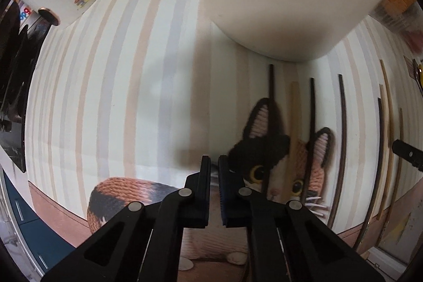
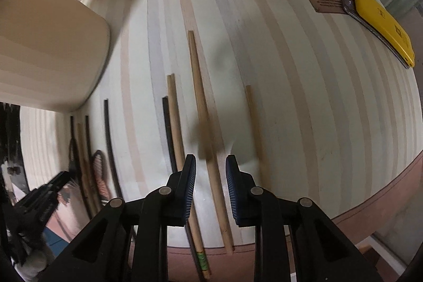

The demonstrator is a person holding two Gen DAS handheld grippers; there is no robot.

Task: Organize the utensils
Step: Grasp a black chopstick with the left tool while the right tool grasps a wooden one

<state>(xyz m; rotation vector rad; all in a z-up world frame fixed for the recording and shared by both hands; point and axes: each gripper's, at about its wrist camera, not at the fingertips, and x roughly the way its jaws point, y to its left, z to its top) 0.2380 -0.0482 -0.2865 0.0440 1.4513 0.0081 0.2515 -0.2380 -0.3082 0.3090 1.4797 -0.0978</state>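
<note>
Left tool [image 1: 214, 163] clenched on nothing, over striped counter [image 1: 105, 97]; four dark chopsticks [image 1: 342, 123] lying to its right. Right tool [image 2: 211, 163] part open, straddling one pale chopstick [image 2: 211, 171] without visible pad contact; four pale chopsticks in that view, five dark ones leftward.

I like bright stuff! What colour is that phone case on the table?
Yellow. The phone case shows best in the right wrist view.

Both wrist views face down, close over striped tablecloth [image 1: 105, 86], sharing chopsticks [image 2: 203, 123]
</note>
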